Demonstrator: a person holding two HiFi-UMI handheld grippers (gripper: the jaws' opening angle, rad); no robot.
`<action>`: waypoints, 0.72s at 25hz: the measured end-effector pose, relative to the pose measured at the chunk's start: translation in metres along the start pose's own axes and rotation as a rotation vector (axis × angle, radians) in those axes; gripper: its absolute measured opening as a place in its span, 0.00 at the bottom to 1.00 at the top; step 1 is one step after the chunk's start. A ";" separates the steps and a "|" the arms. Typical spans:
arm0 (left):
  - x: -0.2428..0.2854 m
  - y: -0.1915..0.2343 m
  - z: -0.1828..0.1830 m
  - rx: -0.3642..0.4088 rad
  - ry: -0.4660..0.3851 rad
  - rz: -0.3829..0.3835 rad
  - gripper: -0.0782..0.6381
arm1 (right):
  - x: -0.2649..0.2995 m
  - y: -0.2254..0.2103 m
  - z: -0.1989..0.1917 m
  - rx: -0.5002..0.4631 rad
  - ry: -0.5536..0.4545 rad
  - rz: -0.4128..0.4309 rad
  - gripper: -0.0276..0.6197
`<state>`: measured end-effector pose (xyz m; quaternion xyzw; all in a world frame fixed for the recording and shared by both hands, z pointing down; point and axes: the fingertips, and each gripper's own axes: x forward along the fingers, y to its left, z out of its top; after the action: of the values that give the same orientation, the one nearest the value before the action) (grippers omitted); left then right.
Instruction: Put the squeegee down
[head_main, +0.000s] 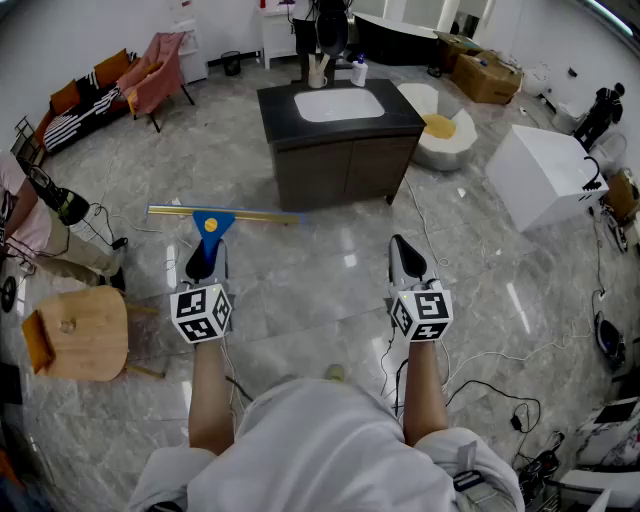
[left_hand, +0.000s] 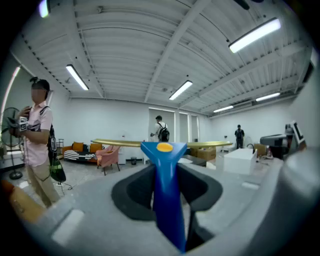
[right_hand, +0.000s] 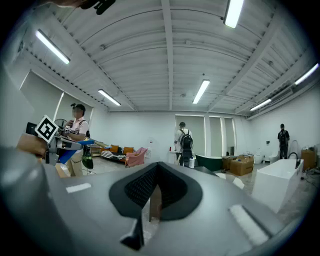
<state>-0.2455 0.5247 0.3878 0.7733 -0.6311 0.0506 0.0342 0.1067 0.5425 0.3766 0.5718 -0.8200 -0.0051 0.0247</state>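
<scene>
Jaws of left gripper (left_hand: 166, 187) clamp one squeegee (left_hand: 164, 150).

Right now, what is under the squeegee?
Only grey marble floor shows below the squeegee blade. The left gripper, its fingers clamped on the blue handle, covers the floor beneath that part.

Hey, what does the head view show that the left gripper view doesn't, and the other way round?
Only the head view: the right gripper, the wearer's forearms and the sink basin seen from above. Only the left gripper view: the ceiling lights and a person with a backpack. Both: the blue squeegee, clamped by its handle in the left gripper, and the pink chair.
</scene>
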 end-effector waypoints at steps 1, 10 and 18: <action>-0.001 -0.001 0.000 0.000 0.001 -0.001 0.29 | -0.001 0.000 0.000 0.001 -0.001 0.000 0.05; -0.003 -0.015 0.001 -0.002 0.004 -0.009 0.29 | -0.008 -0.006 -0.001 0.022 -0.005 0.006 0.05; 0.003 -0.037 -0.006 -0.007 0.022 -0.013 0.29 | -0.012 -0.025 -0.005 0.057 -0.013 0.011 0.05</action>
<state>-0.2088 0.5304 0.3945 0.7766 -0.6259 0.0566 0.0440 0.1343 0.5457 0.3801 0.5678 -0.8230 0.0147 0.0030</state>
